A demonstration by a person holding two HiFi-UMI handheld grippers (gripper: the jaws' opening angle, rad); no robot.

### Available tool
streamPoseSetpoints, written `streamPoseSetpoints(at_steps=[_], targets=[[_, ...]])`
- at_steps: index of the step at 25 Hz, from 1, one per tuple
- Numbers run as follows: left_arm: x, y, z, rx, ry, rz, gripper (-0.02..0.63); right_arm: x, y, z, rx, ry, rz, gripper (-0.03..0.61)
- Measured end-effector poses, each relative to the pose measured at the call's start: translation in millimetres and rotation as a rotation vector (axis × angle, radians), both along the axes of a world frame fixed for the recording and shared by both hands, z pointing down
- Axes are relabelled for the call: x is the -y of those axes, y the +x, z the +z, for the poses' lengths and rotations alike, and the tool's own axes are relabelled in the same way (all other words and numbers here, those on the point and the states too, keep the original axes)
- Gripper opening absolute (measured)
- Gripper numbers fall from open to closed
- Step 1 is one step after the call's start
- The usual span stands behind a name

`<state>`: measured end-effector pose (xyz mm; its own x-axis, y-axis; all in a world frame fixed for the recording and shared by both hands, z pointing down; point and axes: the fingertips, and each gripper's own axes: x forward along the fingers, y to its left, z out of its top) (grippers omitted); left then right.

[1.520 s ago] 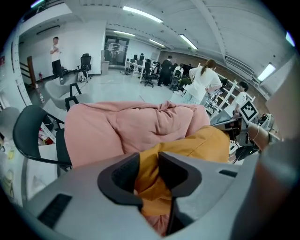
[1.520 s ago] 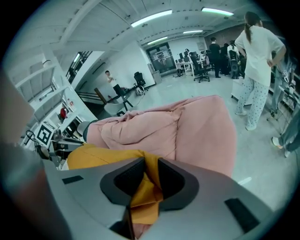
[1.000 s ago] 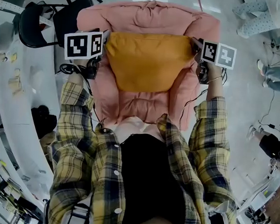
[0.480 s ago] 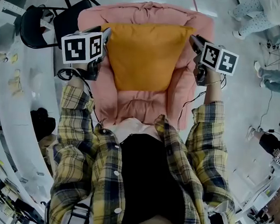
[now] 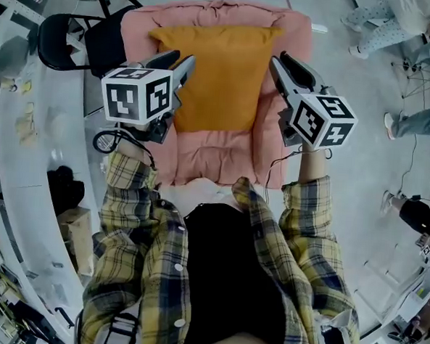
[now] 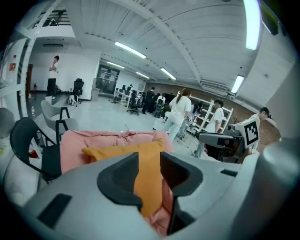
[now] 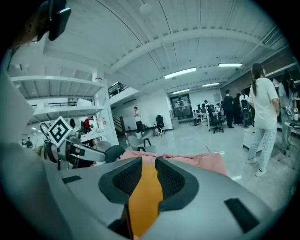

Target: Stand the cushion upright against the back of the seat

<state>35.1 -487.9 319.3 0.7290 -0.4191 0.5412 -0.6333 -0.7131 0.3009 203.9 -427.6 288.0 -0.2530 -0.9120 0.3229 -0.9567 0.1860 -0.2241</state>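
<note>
An orange cushion (image 5: 215, 73) stands upright against the back of the pink padded seat (image 5: 201, 159). My left gripper (image 5: 177, 59) hovers raised at the cushion's left side, clear of it. It is open, with nothing between its jaws. My right gripper (image 5: 291, 66) hovers at the cushion's right side, also clear of it, open and empty. In the left gripper view the cushion (image 6: 117, 152) and the seat back (image 6: 93, 138) lie beyond the gripper (image 6: 149, 161). In the right gripper view the cushion (image 7: 145, 201) shows only through the gap of the gripper (image 7: 147, 174).
A black chair (image 5: 70, 39) stands just left of the seat. A white curved table (image 5: 29, 127) runs along the left. People (image 5: 422, 118) are on the floor space at the right. A cable (image 5: 108, 139) hangs from my left gripper.
Both grippers have left the cushion's upper corners and risen toward the camera. The cushion, first slanting over the seat, now stands against the back.
</note>
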Motion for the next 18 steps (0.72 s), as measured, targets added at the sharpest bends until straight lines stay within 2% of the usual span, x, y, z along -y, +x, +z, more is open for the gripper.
streamPoseSetpoints(at_steps=[4,9,14,18], targets=[[-74.2,19.1,-29.0,-0.069,0.036,0.066,0.133,-59.7,-31.3,-35.9,0.014,0.093,-0.069,0.109],[-165.8,32.8,-64.9,-0.148,0.100,0.136,0.097,-132.9,-61.6,-62.0,-0.034,0.154,-0.114,0.109],[-262.4,25.7,-96.6,-0.236,0.144,0.171,0.062,-219.7,-93.2,-78.4,-0.017,0.205,-0.138,0.103],[-323.0,21.2,-99.6,-0.249,0.155,0.184,0.045,-272.8,-106.2,-81.6,0.002,0.237,-0.157,0.082]])
